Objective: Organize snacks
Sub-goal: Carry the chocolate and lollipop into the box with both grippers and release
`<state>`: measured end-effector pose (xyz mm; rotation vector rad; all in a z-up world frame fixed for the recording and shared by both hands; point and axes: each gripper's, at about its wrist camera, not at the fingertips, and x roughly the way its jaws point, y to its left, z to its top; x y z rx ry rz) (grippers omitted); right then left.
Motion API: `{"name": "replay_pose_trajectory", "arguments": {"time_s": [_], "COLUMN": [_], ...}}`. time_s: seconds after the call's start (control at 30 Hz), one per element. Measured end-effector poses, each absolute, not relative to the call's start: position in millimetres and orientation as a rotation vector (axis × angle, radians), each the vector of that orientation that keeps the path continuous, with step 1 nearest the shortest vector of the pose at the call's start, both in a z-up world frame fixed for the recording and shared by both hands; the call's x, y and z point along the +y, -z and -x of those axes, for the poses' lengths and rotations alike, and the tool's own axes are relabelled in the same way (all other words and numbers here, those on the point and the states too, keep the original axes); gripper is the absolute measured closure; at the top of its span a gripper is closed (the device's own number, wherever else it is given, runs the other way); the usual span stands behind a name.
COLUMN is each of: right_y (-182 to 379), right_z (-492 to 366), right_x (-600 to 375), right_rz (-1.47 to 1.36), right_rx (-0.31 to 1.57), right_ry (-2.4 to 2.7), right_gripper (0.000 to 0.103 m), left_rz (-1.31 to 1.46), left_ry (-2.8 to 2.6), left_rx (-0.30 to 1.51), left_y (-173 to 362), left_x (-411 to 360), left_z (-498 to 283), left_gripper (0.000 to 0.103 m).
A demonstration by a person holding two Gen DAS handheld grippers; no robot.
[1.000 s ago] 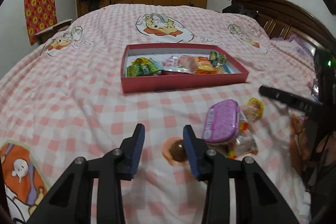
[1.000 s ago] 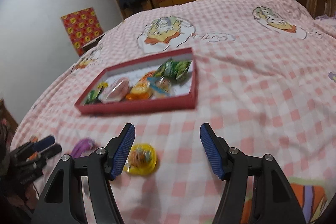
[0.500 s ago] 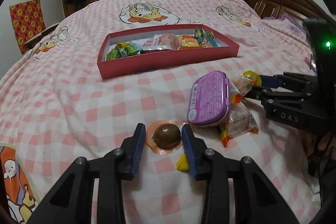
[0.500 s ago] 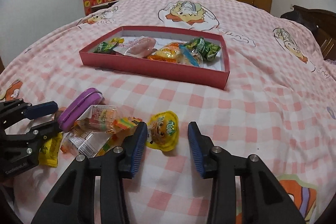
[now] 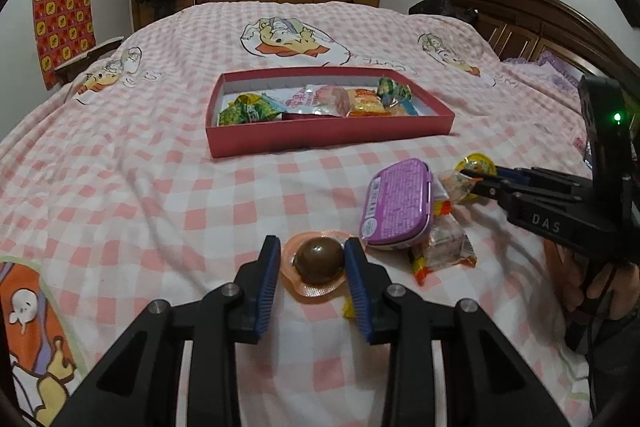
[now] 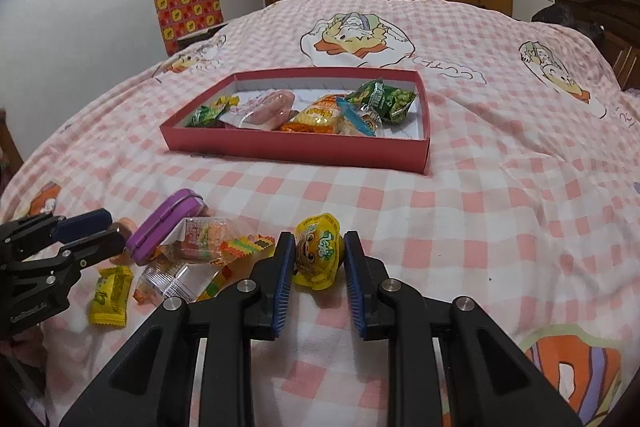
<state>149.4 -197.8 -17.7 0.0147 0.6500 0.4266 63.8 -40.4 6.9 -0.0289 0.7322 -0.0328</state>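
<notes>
- Closing on a yellow jelly cup, the right tool has just drawn its blue pads in; both pads now press the cup's sides as it sits on the bed.
- The left tool stands astride a brown jelly cup on the pink checked bedspread; its pads look to touch the cup's rim on either side, though a firm clench cannot be told for sure.
- A purple tin lies just right of the brown cup, resting partly on clear candy packets.
- In the right wrist view, a yellow packet lies near the left tool's fingers, beside those clear wrappers.
- A red tray sits farther up the bed, well apart from both tools, already holding green, pink and orange snack packs.
- A hand grips the right tool's handle at the left wrist view's right edge.
</notes>
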Motion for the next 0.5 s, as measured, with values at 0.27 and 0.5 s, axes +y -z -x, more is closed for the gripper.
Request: {"name": "replay_pose_trajectory", "arguments": {"time_s": [0.27, 0.5], "right_y": [16, 11], "right_z": [-150, -153], "right_x": [-201, -206], "right_rz": [-0.052, -0.085], "right_rx": [0.653, 0.658], "right_ry": [-0.462, -0.480], "right_gripper": [0.077, 0.077], "left_rz": [0.038, 0.091], "left_ry": [0.002, 0.009], "left_rx": [0.722, 0.736], "left_y": [-19, -25], "left_x": [-31, -16], "left_z": [-62, -74], "left_gripper": [0.068, 0.068]}}
